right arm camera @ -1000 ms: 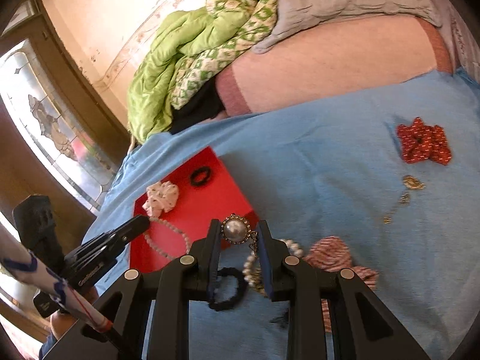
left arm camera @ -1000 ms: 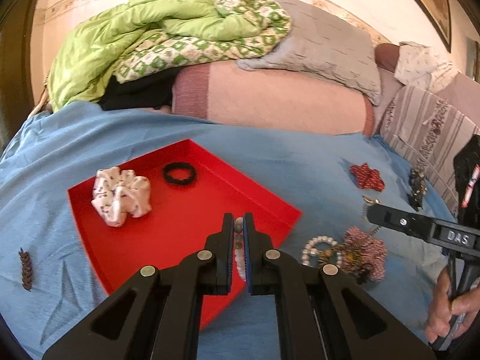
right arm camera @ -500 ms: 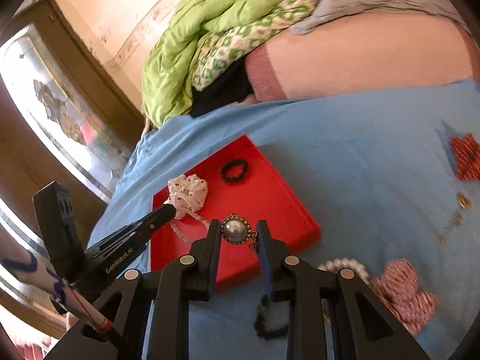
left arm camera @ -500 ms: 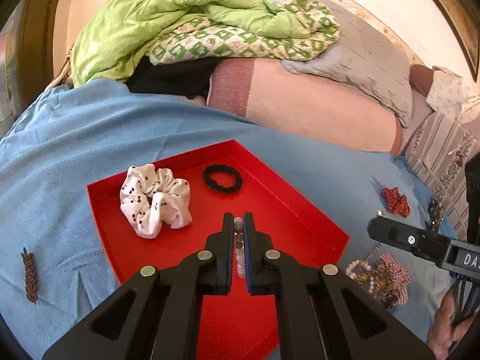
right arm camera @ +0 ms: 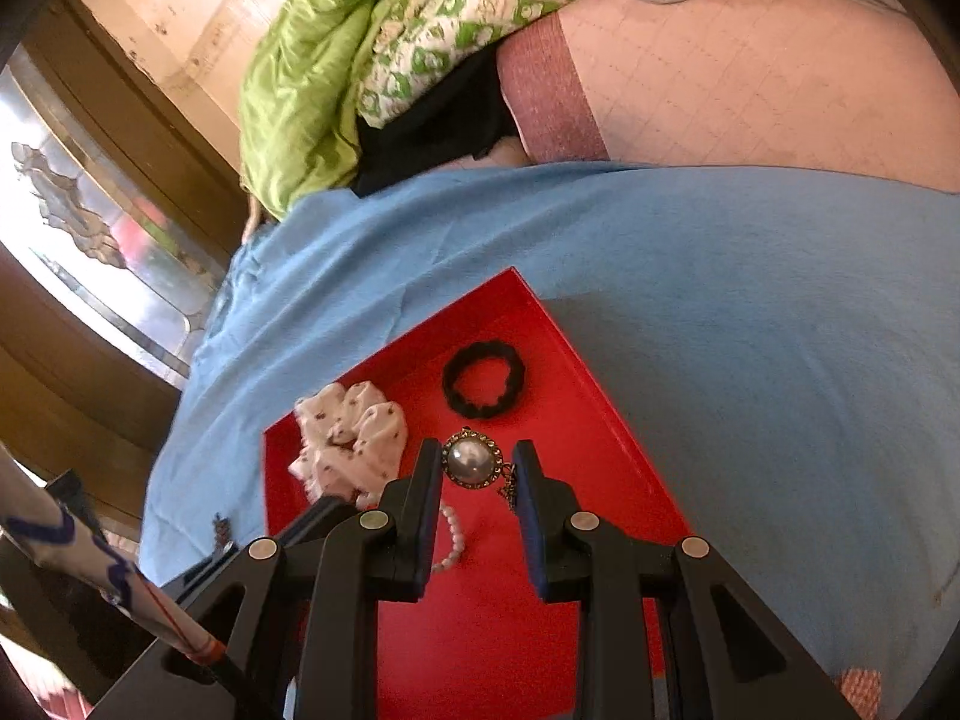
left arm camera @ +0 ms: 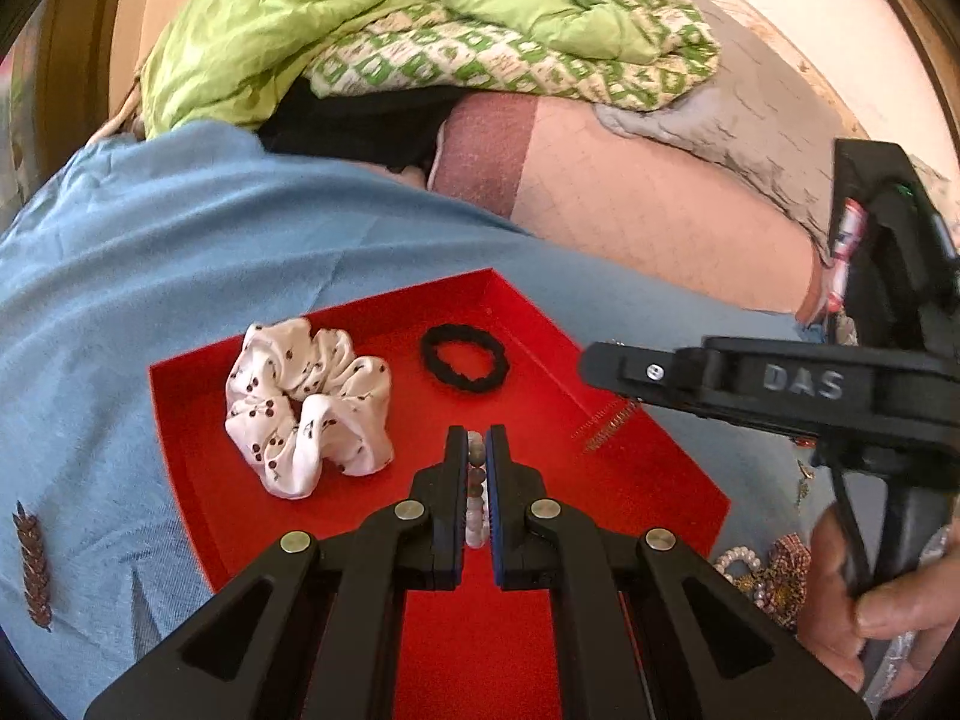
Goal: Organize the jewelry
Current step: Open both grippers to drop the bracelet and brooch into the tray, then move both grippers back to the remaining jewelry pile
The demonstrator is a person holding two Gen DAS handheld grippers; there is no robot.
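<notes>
A red tray [left arm camera: 198, 450] [right arm camera: 606, 420] lies on the blue cloth. In it are a white cherry-print scrunchie [left arm camera: 309, 402] [right arm camera: 351, 444] and a black hair tie [left arm camera: 465, 358] [right arm camera: 483, 378]. My left gripper [left arm camera: 477, 438] hangs over the tray, shut on a strand of pale beads [left arm camera: 475, 480]. From the right wrist view this gripper [right arm camera: 324, 507] shows at lower left, the beads [right arm camera: 453, 540] dangling from it. My right gripper [right arm camera: 477, 450] is shut on a round pearl pendant [right arm camera: 471, 462] with a gold rim and chain, above the tray. In the left wrist view the right gripper [left arm camera: 600, 363] enters from the right, its chain [left arm camera: 606, 420] hanging down.
A brown leaf-shaped piece [left arm camera: 33, 564] lies on the cloth left of the tray. A pearl bracelet [left arm camera: 735, 558] and a red beaded piece [left arm camera: 786, 570] lie right of it. Green quilt [left arm camera: 360, 12] and pillows are piled behind. A hand [left arm camera: 870, 612] holds the right gripper.
Both grippers have moved left and now hang over the red tray with their loads. The right one left the jewellery pile on the cloth. Neither grip has changed.
</notes>
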